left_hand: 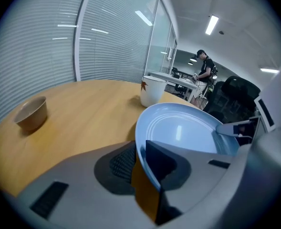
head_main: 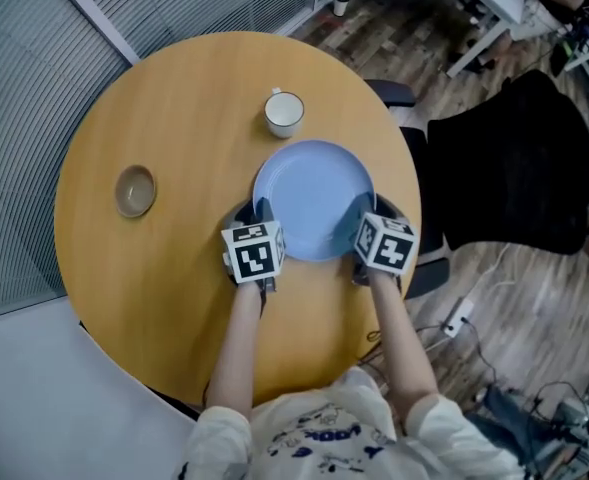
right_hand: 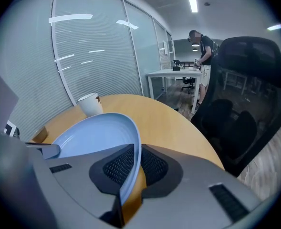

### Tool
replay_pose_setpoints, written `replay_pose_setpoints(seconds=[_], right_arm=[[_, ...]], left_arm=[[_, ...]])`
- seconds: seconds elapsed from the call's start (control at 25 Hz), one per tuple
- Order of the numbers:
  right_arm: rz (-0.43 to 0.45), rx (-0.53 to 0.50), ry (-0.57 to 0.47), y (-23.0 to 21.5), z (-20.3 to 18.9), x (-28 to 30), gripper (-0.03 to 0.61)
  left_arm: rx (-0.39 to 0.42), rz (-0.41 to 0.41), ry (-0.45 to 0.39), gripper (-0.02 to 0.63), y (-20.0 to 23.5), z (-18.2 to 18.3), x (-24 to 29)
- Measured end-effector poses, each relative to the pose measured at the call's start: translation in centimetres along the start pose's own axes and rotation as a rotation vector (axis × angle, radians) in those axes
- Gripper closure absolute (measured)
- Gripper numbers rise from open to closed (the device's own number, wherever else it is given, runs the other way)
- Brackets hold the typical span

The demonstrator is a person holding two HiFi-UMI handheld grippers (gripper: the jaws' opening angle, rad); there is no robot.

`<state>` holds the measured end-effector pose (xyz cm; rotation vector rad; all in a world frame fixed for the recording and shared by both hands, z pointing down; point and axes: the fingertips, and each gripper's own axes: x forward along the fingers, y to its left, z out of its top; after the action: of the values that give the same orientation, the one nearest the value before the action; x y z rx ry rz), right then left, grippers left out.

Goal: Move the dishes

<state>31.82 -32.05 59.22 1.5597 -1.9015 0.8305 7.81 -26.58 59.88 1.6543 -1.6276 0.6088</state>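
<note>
Left tool (head_main: 261, 215), right tool (head_main: 366, 218) — clamped on plate's (head_main: 314, 190) opposite rims.

No legible text or signs
</note>
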Motion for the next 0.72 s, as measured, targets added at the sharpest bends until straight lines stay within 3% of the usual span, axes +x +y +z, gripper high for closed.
replay_pose_setpoints(seconds=[0.4,0.52,0.72], right_arm=[[-0.028,-0.079,-0.019,-0.5,1.4,1.8,0.532],[-0.034,-0.088,-0.055,-0.6,2.1,1.2,0.391],[-0.055,-0.1,-0.123,0.5,3.8,-1.1,0.39]], left_arm=[[0.04,0.068,-0.026,0.558,0.0,1.3,1.5],[0.052,0.072,-0.057,0.539,0.1,1.6,1.0],[-0.009,0.03,-0.101,0.525,0.6,2.2,-1.6]])
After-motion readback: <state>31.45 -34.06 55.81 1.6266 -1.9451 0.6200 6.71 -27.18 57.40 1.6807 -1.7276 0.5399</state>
